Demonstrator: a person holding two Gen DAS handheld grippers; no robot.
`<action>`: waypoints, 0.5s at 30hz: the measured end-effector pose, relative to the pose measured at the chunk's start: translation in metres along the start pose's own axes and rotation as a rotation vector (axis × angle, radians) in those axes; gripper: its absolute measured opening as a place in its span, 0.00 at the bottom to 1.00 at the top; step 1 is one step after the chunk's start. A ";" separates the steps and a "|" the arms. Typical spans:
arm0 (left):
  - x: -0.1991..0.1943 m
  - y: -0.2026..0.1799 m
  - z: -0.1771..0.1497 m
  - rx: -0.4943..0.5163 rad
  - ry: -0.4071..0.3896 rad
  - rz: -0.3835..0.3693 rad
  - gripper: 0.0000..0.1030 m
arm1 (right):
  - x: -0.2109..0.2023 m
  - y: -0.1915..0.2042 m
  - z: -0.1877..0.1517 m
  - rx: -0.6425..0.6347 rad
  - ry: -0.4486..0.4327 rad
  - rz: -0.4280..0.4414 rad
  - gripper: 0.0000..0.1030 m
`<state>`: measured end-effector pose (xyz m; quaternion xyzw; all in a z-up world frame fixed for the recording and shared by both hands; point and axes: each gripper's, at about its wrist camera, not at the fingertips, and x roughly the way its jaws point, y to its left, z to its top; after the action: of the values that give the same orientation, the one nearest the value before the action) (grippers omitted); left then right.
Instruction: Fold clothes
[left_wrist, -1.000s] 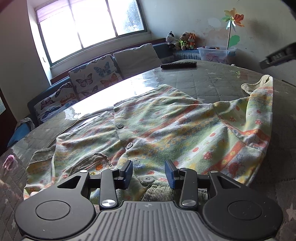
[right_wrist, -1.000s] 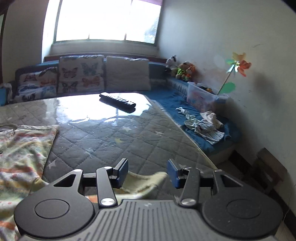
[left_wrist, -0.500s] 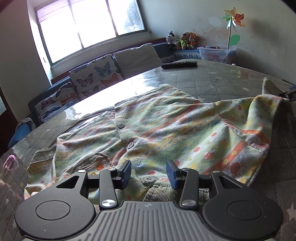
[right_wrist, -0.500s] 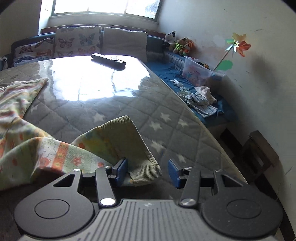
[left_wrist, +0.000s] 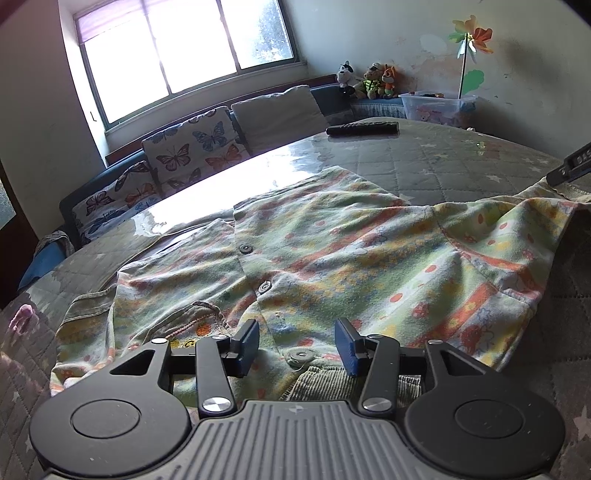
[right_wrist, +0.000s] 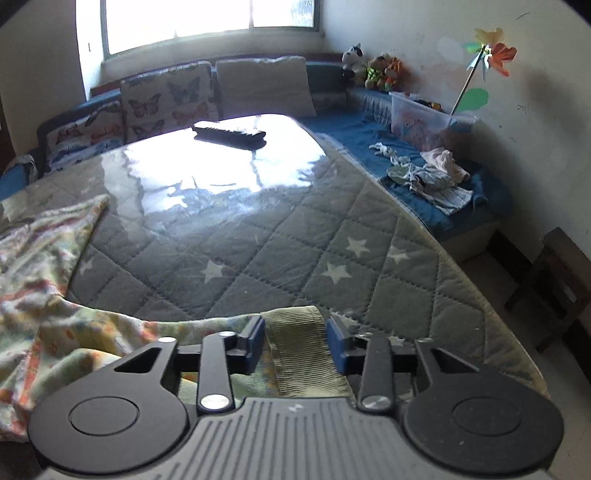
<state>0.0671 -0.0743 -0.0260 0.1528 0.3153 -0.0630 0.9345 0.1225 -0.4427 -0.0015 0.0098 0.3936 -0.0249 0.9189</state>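
A small patterned button-up garment (left_wrist: 332, 258) in green, yellow and orange lies spread on the quilted grey table (left_wrist: 461, 158). My left gripper (left_wrist: 297, 345) is open, low over the garment's near hem by a button, gripping nothing. My right gripper (right_wrist: 295, 343) is open, its jaws either side of the ribbed green sleeve cuff (right_wrist: 299, 343), which lies between them on the table. The sleeve (right_wrist: 74, 332) trails off to the left. In the left wrist view the right gripper's finger (left_wrist: 572, 166) shows at the far right edge by the sleeve end.
A black remote (left_wrist: 364, 128) lies at the table's far side, also in the right wrist view (right_wrist: 231, 134). A bench with butterfly cushions (left_wrist: 192, 147), plush toys (left_wrist: 373, 79) and a plastic box (left_wrist: 436, 107) runs behind. Loose clothes (right_wrist: 432, 177) lie on the bench right; the table edge (right_wrist: 480, 295) drops off right.
The right gripper has come down from holding the sleeve up and now sits low at the table with the cuff between its jaws. The sleeve has flattened. The left gripper stayed put.
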 end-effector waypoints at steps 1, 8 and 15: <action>0.000 0.000 0.000 0.002 0.000 0.001 0.49 | 0.005 0.001 0.000 -0.001 0.009 -0.003 0.30; 0.000 0.000 -0.001 0.009 -0.004 0.007 0.51 | 0.030 0.003 0.019 0.002 -0.013 -0.027 0.10; 0.000 0.000 -0.004 -0.003 -0.007 0.008 0.52 | 0.032 0.009 0.029 -0.026 -0.057 -0.061 0.14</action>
<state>0.0647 -0.0726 -0.0287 0.1526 0.3114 -0.0592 0.9361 0.1661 -0.4360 -0.0044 -0.0148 0.3678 -0.0482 0.9285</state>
